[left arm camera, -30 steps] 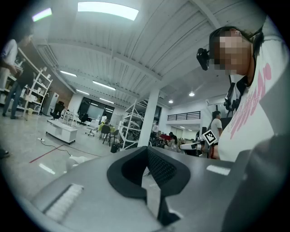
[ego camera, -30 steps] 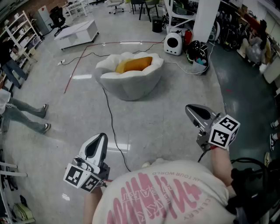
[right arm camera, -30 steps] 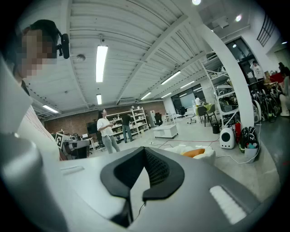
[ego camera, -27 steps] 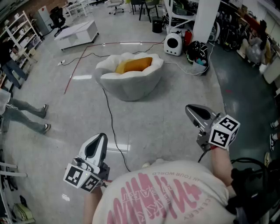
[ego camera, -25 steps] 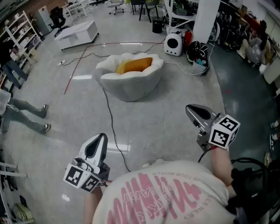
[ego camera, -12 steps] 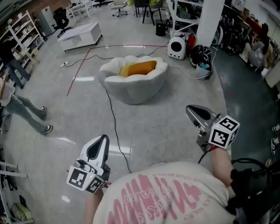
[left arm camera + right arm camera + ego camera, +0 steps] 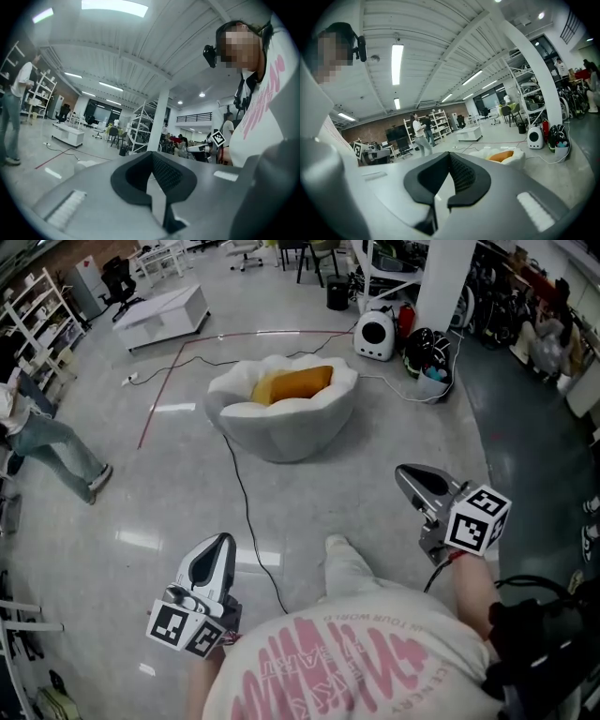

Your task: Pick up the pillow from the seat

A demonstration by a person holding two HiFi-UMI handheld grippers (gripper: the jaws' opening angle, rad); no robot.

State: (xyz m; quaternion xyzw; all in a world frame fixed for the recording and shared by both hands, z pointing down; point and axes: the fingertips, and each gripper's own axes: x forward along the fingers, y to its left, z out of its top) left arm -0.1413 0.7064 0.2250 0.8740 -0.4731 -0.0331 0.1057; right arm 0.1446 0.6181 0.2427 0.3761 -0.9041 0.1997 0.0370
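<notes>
Since a second ago, the wearer's leg [image 7: 349, 563] has stepped into the head view, and a bystander [image 7: 52, 442] at the left has walked on. The orange pillow [image 7: 292, 384] lies in the white round seat [image 7: 281, 432] on the floor [image 7: 356, 465]. Its long axis runs left to right, with the right end slightly farther off. Well short of it, the left gripper [image 7: 221, 542] and right gripper [image 7: 405, 472] are both closed and empty.

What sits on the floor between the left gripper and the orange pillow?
Head view: from the left gripper, grey floor crossed by a thin black cable, then the white seat's near wall before the pillow.
</notes>
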